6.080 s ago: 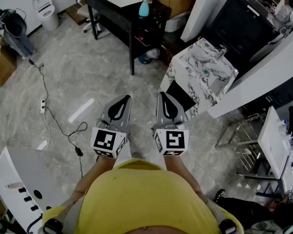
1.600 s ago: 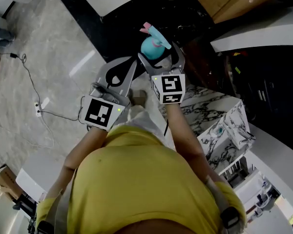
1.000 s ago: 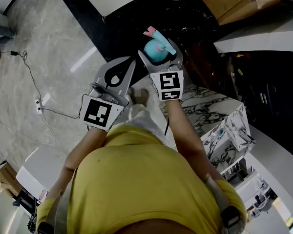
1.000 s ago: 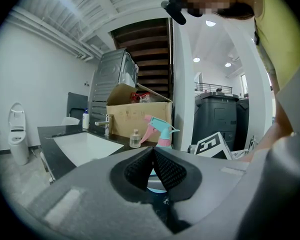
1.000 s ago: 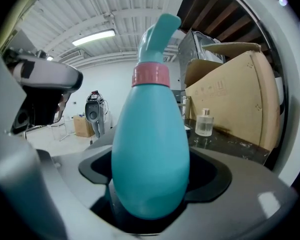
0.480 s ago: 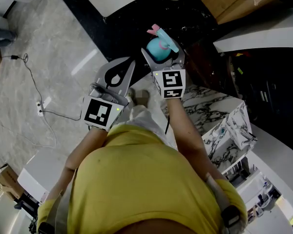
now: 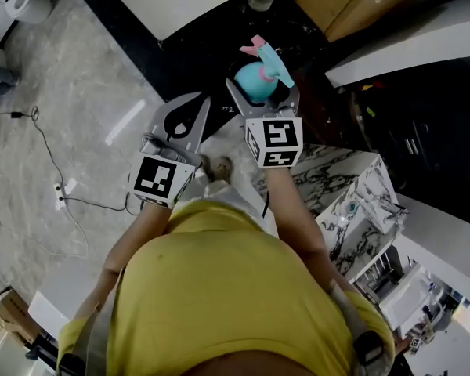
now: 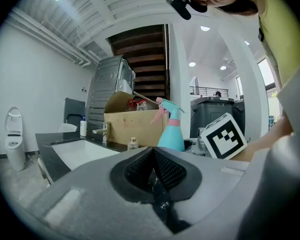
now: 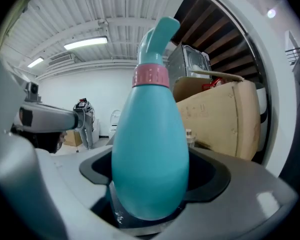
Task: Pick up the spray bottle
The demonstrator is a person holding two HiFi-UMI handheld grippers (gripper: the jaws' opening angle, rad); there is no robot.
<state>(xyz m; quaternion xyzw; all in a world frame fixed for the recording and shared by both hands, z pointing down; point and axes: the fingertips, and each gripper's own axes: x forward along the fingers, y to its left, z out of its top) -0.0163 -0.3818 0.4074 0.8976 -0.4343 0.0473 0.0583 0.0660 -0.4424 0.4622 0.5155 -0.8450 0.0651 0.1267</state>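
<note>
**Spray bottle held in the right gripper.** We see the spray bottle [image 7: 257, 83] upright between the jaws of the right gripper [image 7: 262, 89], at the near edge of the black table [image 7: 196, 49]. Its body is a smooth, matt turquoise plastic teardrop, broad low down. It narrows to a ribbed pink collar [image 9: 151, 76] beneath a curved turquoise spray head [image 9: 160, 34]. From above, the trigger [image 7: 258, 45] shows pink.

The right gripper's jaws stand wide apart and press on the widest part of the body, one on each flank. We cannot tell whether the base touches the table. The left gripper [image 7: 194, 104], just beside it, has its jaws brought together. Its black, mesh-textured pads [image 8: 167, 170] meet with nothing between them.

Both grippers are moulded in dull grey plastic. Each carries a white marker cube [image 7: 274, 141] printed with black square patterns.

Beyond the bottle stands a brown cardboard box [image 8: 132, 126], whose faint print is too small for us to read. Near it a metal tap [image 8: 102, 130] rises at a flat white basin [image 7: 168, 2]. A white counter [image 7: 341, 175] with black marble veining lies at the right, and the floor [image 7: 70, 92] is polished grey stone. The person wears a yellow shirt [image 7: 227, 288].
</note>
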